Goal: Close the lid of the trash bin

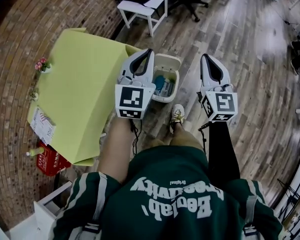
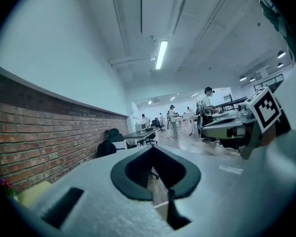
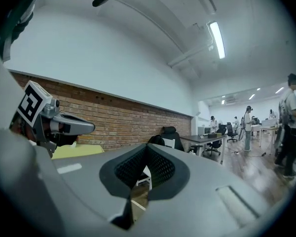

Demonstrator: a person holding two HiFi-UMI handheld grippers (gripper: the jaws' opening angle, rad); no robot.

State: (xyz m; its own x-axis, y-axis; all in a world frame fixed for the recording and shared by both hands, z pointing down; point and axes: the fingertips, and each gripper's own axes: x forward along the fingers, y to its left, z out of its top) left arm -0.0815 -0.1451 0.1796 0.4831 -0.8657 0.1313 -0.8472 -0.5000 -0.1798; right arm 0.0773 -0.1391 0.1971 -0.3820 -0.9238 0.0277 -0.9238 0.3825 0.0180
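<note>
- The trash bin (image 1: pixel 166 59) stands on the wooden floor (image 1: pixel 245 54), below and ahead of the person. It is just beside the near corner of the yellow-green tabletop (image 1: pixel 75 89) and just ahead of the person's shoe (image 1: pixel 177 115).
- The bin is a pale, round-cornered rectangular tub. Its long axis runs away from the person. The mouth faces up and is uncovered, and blue and white contents (image 1: pixel 162 85) show inside.
- The lid cannot be told apart from the rim with certainty. A pale panel at the far end of the bin may be the lid, swung back.
- The left hand-held gripper (image 1: pixel 148 51) is the nearer tool. In the head view it overlaps the bin's left wall, with its tips over the far left corner.
- The right hand-held gripper (image 1: pixel 206 58) is held apart from the bin, to the bin's right, over bare floor.
- The left gripper view shows the left jaws with tips together and nothing between them. Only the room shows through the gap behind the tips.
- The right gripper view shows the right jaws likewise closed at the tips and empty.
- Both gripper views look level across the room, and neither shows the bin. The bin therefore lies below both jaw lines.
- Judgement: closing has not begun. The coming move calls for lowering a tool toward the far end of the bin, and the left one has the shorter path.
</note>
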